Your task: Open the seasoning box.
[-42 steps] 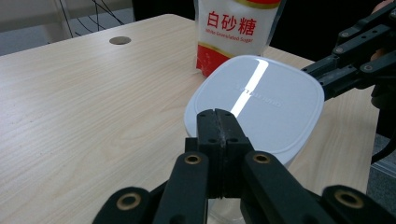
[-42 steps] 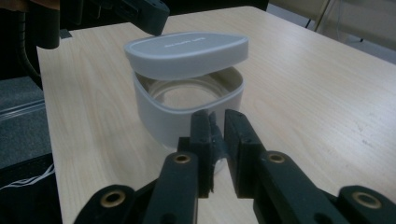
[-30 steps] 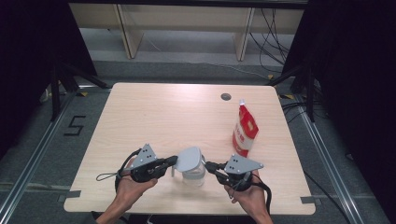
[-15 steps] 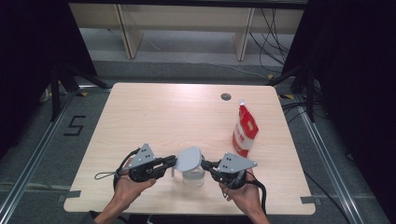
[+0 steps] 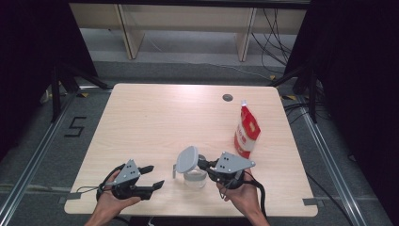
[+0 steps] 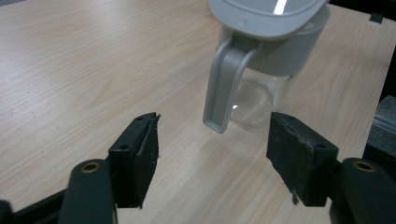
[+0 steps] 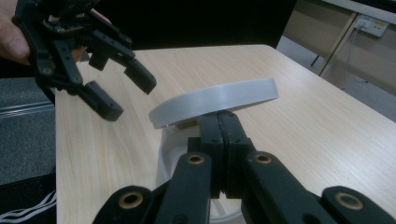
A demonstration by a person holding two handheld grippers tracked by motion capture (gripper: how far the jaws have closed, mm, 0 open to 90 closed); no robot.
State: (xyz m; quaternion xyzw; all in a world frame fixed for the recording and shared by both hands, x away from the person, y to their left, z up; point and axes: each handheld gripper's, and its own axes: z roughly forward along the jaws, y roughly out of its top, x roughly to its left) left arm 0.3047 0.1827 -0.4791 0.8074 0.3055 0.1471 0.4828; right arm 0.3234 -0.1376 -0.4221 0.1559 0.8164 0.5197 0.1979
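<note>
Two grippers | left gripper (image 5: 157, 176) just opened, empty | right gripper (image 5: 203, 164) clamps jug lid (image 5: 187, 159)

The left gripper (image 6: 212, 154), jaws just opened wide, holds nothing. Just beyond it stands the jug (image 6: 261, 70) on the table (image 6: 84, 60), its grey handle (image 6: 224, 88) nearest the jaws.

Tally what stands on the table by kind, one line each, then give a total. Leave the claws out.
Clear jug with a grey hinged lid: 1
Red and white pouch with a spout: 1
Total: 2
</note>
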